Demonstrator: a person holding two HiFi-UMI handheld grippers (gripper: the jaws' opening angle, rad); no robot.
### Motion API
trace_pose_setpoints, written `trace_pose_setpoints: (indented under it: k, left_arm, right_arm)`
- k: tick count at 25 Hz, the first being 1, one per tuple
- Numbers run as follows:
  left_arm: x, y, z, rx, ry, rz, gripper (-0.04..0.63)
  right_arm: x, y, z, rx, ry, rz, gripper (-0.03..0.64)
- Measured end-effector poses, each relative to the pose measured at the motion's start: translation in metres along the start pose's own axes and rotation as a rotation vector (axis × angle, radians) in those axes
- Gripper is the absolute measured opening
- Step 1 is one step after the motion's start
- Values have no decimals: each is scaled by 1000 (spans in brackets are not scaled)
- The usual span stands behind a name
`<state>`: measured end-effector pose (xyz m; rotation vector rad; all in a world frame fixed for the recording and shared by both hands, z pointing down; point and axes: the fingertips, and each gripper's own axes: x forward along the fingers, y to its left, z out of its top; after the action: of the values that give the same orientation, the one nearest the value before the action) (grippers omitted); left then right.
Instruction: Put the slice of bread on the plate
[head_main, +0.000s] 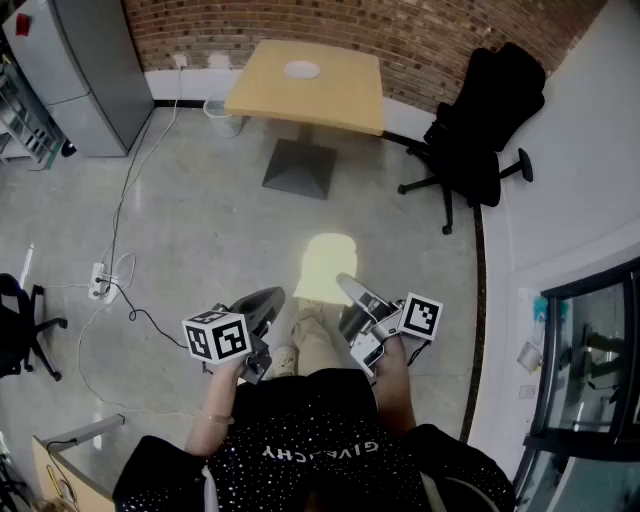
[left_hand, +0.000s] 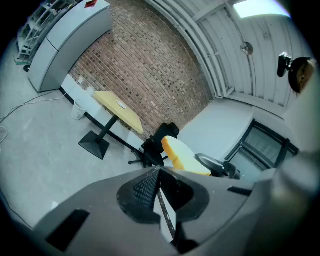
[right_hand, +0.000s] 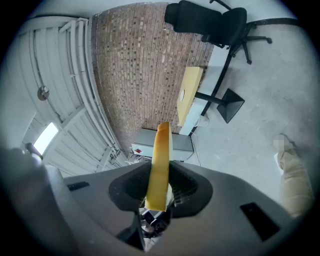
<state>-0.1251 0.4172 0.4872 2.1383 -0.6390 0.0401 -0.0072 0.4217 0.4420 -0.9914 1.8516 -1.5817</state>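
Note:
The slice of bread, pale with a yellow-brown crust, sticks out ahead of my right gripper, which is shut on its near edge. In the right gripper view the bread stands edge-on between the jaws of the right gripper. In the left gripper view the slice shows just beyond the dark jaws. My left gripper is shut with nothing in it, level with the right one. A white plate lies on a wooden table far ahead across the floor. The same table appears small in the right gripper view.
A black office chair stands right of the table, and a white bin at its left. A grey cabinet is at the far left. Cables and a power strip lie on the floor to the left. A glass door is at the right.

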Motion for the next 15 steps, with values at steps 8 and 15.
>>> trace_pose_setpoints:
  k: [8, 15]
  left_arm:
    - [64, 28, 38, -27, 12, 10, 11]
    - [146, 45, 123, 1, -33, 20, 11]
  right_arm:
    - [32, -25, 78, 42, -15, -13, 100]
    - [89, -25, 182, 17, 29, 3, 100]
